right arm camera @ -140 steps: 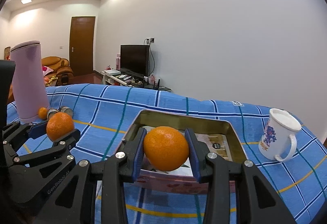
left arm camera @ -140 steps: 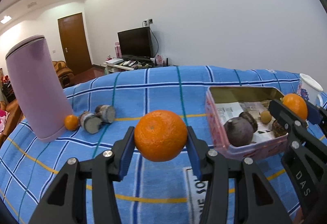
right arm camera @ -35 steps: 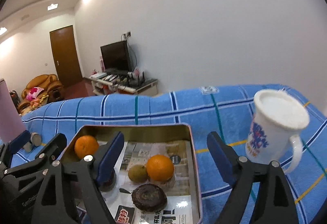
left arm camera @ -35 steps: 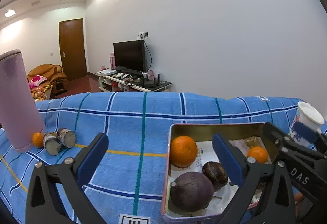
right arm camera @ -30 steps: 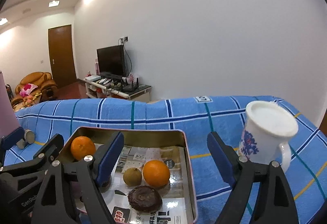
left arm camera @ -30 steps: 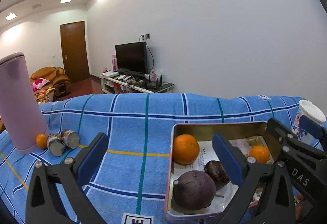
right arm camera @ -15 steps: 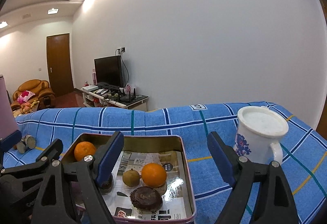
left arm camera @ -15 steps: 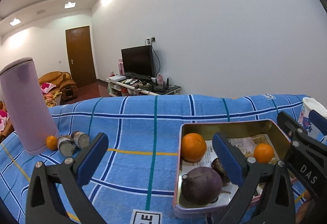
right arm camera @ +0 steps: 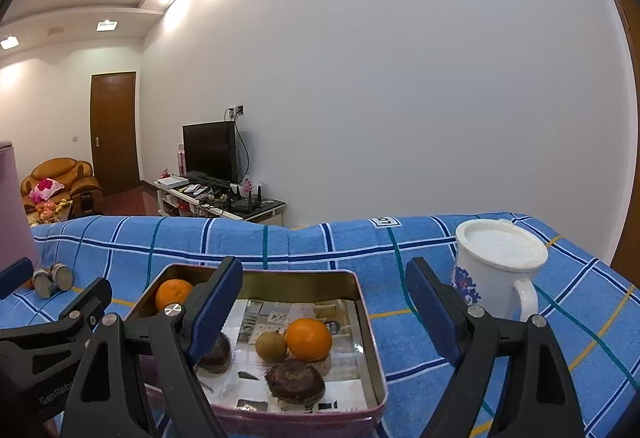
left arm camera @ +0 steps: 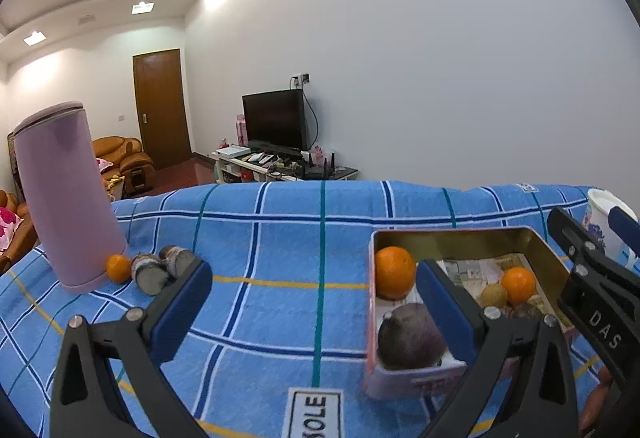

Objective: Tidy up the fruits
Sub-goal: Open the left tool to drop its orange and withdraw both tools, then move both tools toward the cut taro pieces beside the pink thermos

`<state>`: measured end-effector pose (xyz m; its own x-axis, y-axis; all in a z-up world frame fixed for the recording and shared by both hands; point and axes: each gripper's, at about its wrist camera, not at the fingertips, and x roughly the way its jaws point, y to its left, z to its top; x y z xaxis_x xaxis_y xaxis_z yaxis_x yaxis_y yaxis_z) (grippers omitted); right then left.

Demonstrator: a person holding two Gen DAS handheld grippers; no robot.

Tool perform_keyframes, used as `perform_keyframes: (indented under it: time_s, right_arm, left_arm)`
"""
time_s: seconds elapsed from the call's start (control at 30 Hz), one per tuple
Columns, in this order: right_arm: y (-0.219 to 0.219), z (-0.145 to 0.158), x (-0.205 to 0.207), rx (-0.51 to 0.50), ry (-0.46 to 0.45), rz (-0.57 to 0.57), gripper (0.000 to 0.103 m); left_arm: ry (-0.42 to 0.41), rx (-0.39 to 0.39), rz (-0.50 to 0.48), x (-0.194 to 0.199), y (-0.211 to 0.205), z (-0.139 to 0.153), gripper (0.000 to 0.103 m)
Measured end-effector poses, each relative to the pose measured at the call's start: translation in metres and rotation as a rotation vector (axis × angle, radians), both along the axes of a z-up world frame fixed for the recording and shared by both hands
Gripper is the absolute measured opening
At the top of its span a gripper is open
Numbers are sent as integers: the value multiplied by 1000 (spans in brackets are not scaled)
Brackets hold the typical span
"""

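Note:
An open metal tin lined with printed paper sits on the blue checked cloth. It holds one orange in its far left corner and a second orange near the middle. Beside them lie a small brownish fruit, a dark brown fruit and a purple fruit. My left gripper is open and empty above the cloth, just left of the tin. My right gripper is open and empty above the tin's near side. A small orange lies at the foot of a purple cylinder.
Two cut root pieces lie next to the small orange. A white mug with a blue pattern stands right of the tin. The cloth's far edge drops off toward a living room with a TV stand.
A few seconds ago each gripper was shut on an orange; both oranges now lie in the tin and both grippers are open. Over the last second both grippers drew back a little from the tin.

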<state>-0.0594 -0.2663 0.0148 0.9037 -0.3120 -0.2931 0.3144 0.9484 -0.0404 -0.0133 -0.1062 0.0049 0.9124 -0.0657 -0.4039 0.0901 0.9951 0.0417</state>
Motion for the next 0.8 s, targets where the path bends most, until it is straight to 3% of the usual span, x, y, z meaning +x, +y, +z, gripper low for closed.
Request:
perform_keyframes:
  time_s: [0.23,0.43,0.63,0.8]
  right_arm:
    - [8,0,-4,19,8,-1,84]
    - [17,-4,-1,47,57,23,84]
    - [41,-8,10,42,91,70,84]
    - [65,-11,22,26,118,116,84]
  left_arm:
    - [54,15,-14,-6,16,-4,103]
    - [90,88,-2,2,31,-8,103]
    - [97,131,30,15,63,-10,103]
    - [117,117,85,29,102,-9,103]
